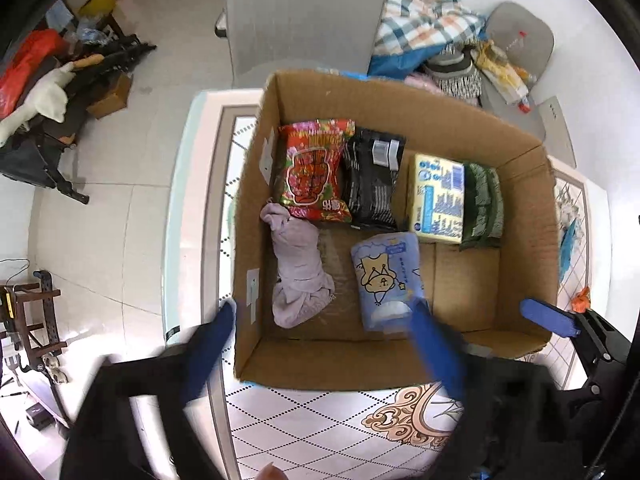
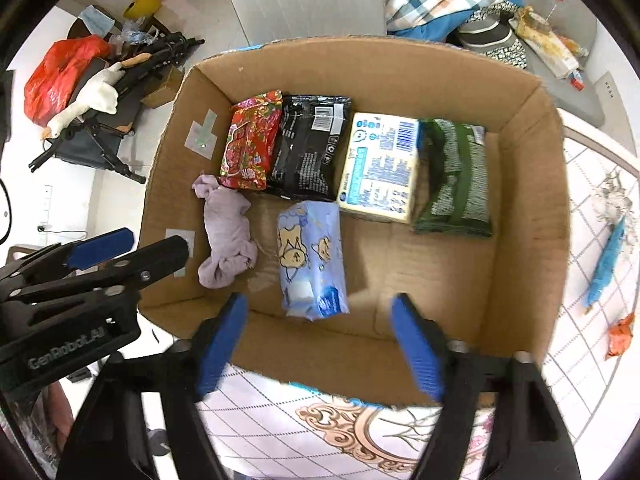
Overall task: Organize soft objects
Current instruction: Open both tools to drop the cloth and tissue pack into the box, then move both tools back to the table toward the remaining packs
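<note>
An open cardboard box [image 1: 528, 240] [image 2: 532, 208] stands on a patterned table. Inside, along the back, lie a red floral pack [image 1: 314, 170] [image 2: 250, 140], a black pack [image 1: 372, 180] [image 2: 308, 146], a yellow-and-blue pack [image 1: 438, 198] [image 2: 380, 166] and a green pack [image 1: 484, 206] [image 2: 456, 178]. In front lie a lilac cloth [image 1: 298, 272] [image 2: 228, 236] and a light blue cartoon pack [image 1: 386, 278] [image 2: 312, 258]. My left gripper [image 1: 324, 320] is open and empty above the box's front left. My right gripper [image 2: 318, 310] is open and empty above the front edge; it also shows in the left wrist view [image 1: 548, 316].
On the table [image 2: 600, 240] right of the box lie a blue fluffy item [image 2: 606, 260] and a small orange item [image 2: 620, 334]. Behind the box are a grey chair [image 1: 304, 16], a checked blanket [image 1: 424, 12] and cushions. Floor clutter with a white plush goose [image 2: 88, 100] lies at left.
</note>
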Demonstrator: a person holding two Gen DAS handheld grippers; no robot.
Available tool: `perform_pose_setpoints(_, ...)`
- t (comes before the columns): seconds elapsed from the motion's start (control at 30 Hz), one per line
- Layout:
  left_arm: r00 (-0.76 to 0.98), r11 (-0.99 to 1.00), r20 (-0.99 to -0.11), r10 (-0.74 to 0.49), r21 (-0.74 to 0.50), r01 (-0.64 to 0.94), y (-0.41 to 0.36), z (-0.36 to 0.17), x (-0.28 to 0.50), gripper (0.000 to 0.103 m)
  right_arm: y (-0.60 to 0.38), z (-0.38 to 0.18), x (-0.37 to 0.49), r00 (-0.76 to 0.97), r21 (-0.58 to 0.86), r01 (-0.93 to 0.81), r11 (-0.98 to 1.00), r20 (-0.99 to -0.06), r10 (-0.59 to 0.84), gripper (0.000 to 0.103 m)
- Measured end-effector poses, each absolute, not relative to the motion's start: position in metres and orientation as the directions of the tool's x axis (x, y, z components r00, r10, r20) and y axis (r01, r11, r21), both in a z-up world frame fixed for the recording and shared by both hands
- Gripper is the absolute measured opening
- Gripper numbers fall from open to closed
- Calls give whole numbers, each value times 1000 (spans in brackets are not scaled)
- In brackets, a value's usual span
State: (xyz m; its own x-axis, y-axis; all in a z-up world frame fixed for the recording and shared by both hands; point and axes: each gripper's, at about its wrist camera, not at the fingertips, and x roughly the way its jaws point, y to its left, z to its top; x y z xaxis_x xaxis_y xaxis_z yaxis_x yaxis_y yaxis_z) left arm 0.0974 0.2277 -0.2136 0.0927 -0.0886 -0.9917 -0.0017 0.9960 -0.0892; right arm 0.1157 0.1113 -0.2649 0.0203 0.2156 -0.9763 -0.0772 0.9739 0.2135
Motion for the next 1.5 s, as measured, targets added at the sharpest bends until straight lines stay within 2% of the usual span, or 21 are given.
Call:
perform_pose_setpoints(0.03, 107, 997, -991, -80, -80, -3, 226, -209, 94, 103, 110, -261, 113, 28, 204, -81, 976, -978, 207, 103)
perform_pose_setpoints(0.2, 162, 998, -985, -61, -64, -15, 219, -187, 78, 103, 100, -239, 97, 74, 194, -77, 978, -977, 200, 103)
perform_pose_setpoints(0.43, 253, 997, -965, -71, -67, 25, 183, -150, 62, 103, 61, -206, 78, 128, 271, -19, 962, -954, 272, 103)
perform_pose_setpoints(0.57, 293, 994, -953, -74, -46, 101, 134, -129, 54, 103, 1, -189, 58, 180, 308, 70, 949, -940, 291, 103)
perform_pose_setpoints(0.73, 286, 964, -950, -125, -48, 262, 33, -127, 41, 103, -102, -192, 25, 220, 286, 251, 925, -947, 233, 103)
perform_pose_setpoints(0.87, 189, 916, -965, -181, -96, 390, -72, -156, 30, 103, -199, -215, -22, 198, 230, 434, 871, -968, 157, 103)
perform_pose_setpoints(1.07, 55, 834, -983, -174, -118, 540, -218, -217, 11, 103, -328, -274, -100, 115, 173, 669, 723, -985, 130, 103)
perform_pose_setpoints(1.2, -35, 797, -985, -171, -159, 582, -293, -256, 12, 92, -385, -304, -136, 77, 140, 748, 649, -989, 124, 103)
perform_pose_setpoints(1.33, -89, 755, -989, -119, -148, 639, -365, -298, 15, 92, -431, -330, -159, 48, 108, 794, 598, -992, 115, 103)
perform_pose_setpoints(1.5, -189, 729, -980, -63, -174, 662, -415, -345, 13, 92, -468, -355, -171, 19, 84, 825, 559, -992, 121, 103)
